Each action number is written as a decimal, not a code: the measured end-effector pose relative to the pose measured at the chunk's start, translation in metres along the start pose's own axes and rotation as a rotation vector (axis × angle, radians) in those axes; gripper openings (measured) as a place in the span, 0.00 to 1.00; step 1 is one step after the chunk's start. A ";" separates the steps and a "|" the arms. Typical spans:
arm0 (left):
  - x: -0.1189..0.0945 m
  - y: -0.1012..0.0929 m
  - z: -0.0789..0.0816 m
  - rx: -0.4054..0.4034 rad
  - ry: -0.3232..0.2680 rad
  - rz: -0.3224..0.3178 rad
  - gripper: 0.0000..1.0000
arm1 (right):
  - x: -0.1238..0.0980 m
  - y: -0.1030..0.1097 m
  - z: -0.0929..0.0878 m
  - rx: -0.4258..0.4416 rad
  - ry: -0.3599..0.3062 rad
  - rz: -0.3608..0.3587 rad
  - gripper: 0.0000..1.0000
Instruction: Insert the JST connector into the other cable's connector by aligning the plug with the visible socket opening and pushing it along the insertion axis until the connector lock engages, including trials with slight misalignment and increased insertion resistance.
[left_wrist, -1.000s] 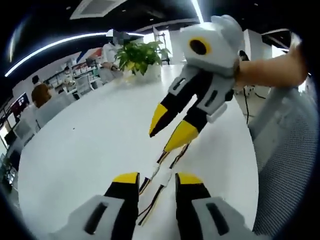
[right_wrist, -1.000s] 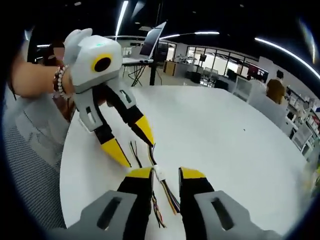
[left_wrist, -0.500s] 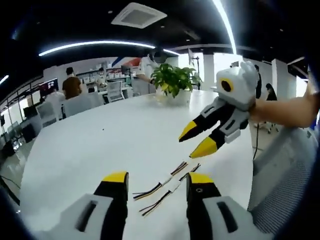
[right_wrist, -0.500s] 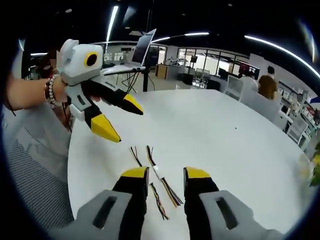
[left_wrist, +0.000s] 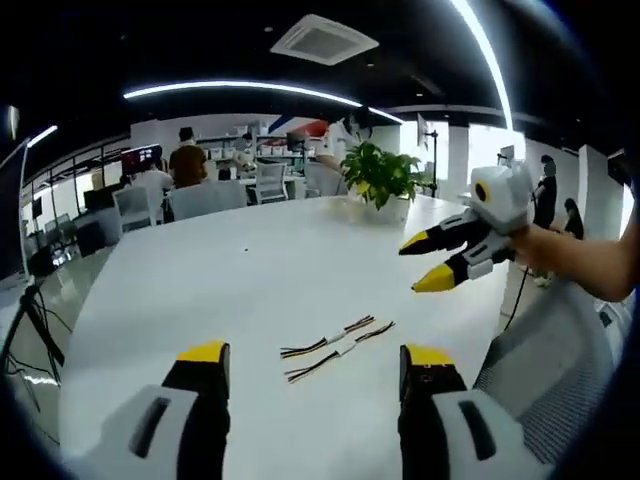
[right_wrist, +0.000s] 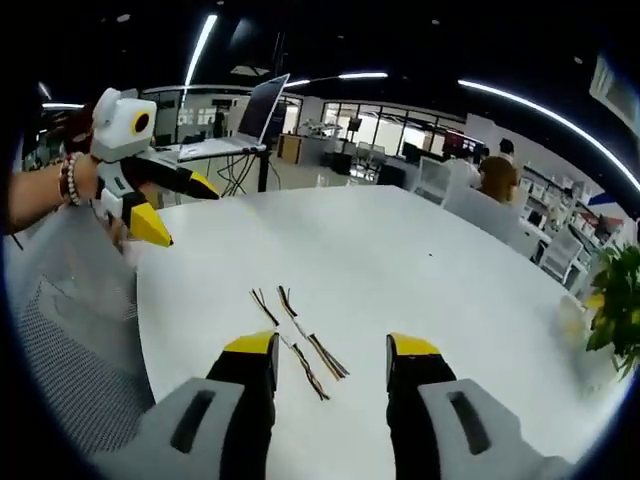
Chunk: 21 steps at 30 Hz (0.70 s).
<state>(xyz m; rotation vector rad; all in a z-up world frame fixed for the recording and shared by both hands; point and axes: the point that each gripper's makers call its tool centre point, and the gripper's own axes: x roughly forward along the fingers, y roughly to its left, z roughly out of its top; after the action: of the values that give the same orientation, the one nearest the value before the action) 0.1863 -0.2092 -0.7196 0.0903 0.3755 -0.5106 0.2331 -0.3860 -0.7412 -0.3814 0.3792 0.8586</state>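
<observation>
Two short multi-wire cables with white JST connectors lie side by side on the white round table (left_wrist: 200, 270): one cable (left_wrist: 322, 346) and the other cable (left_wrist: 340, 359). Nothing holds them. My left gripper (left_wrist: 315, 355) hovers open, back from them. My right gripper (left_wrist: 425, 265) hangs open in the air off to the right, held by a hand. In the right gripper view the cables (right_wrist: 300, 340) lie just beyond my open right gripper (right_wrist: 330, 347), and the left gripper (right_wrist: 182, 212) is open at the far left above the table (right_wrist: 430, 260) edge.
A potted plant (left_wrist: 380, 175) stands at the table's far side, seen also as the plant (right_wrist: 615, 300). A mesh chair (left_wrist: 540, 380) sits by the near edge, chair (right_wrist: 70, 340). A laptop on a stand (right_wrist: 255, 110) is behind. People sit at desks (left_wrist: 185, 165) beyond.
Both grippers have drawn back and up from the cables and away from each other, with their jaws wider apart. The cables stay flat on the table.
</observation>
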 end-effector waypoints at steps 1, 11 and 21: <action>-0.006 0.002 -0.002 -0.003 0.009 0.017 0.66 | -0.003 0.002 -0.001 -0.003 -0.003 0.001 0.41; -0.057 0.014 -0.006 0.039 0.020 0.127 0.73 | -0.037 0.013 -0.013 -0.029 0.021 -0.016 0.45; -0.091 0.008 -0.020 -0.115 -0.046 0.221 0.93 | -0.083 0.012 -0.035 -0.001 0.040 -0.098 0.61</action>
<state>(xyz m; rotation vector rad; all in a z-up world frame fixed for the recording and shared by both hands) 0.1103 -0.1566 -0.7038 0.0087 0.3439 -0.2723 0.1681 -0.4492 -0.7353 -0.4151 0.3934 0.7561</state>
